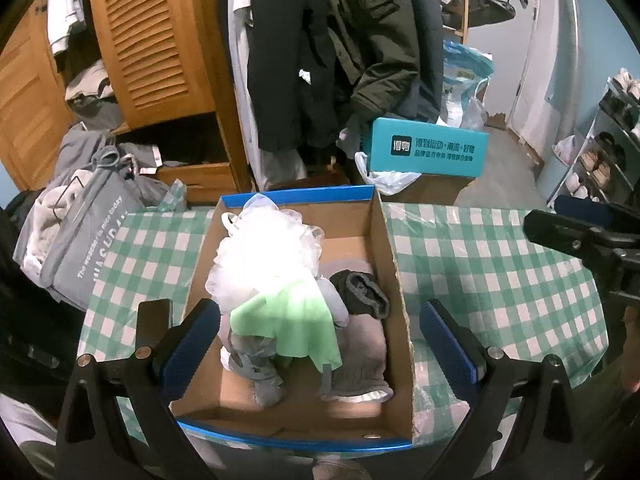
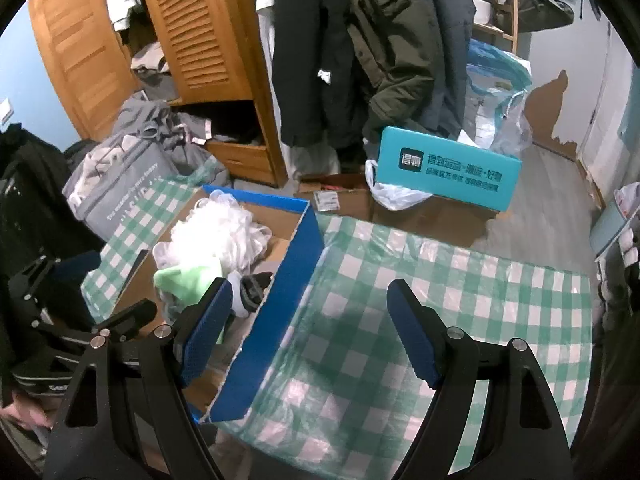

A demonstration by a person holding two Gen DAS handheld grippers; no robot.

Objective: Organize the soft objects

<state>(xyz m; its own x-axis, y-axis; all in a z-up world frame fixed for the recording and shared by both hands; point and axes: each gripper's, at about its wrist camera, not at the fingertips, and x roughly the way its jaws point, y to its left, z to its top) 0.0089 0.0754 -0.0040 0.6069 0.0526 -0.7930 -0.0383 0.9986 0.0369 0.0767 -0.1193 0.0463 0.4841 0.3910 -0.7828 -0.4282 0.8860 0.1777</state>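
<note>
Left gripper was spread wide with nothing pinched, hanging over the near half of the cardboard box. Its blue pads straddled the pile rather than touching it.

Soft items were all inside the box: white mesh bath pouf at the far left, green cloth draped over a grey garment, dark sock and grey sock along the right wall.

Right gripper was also open and empty, sitting over the box's blue right wall and the bare checked tablecloth.

Key relation: the pile lay dead ahead and below the left gripper, and off to the left of the right one. Box long axis ran away from both cameras. My read: left hand was nearer for any tidying, and sorting looked close to done.
</note>
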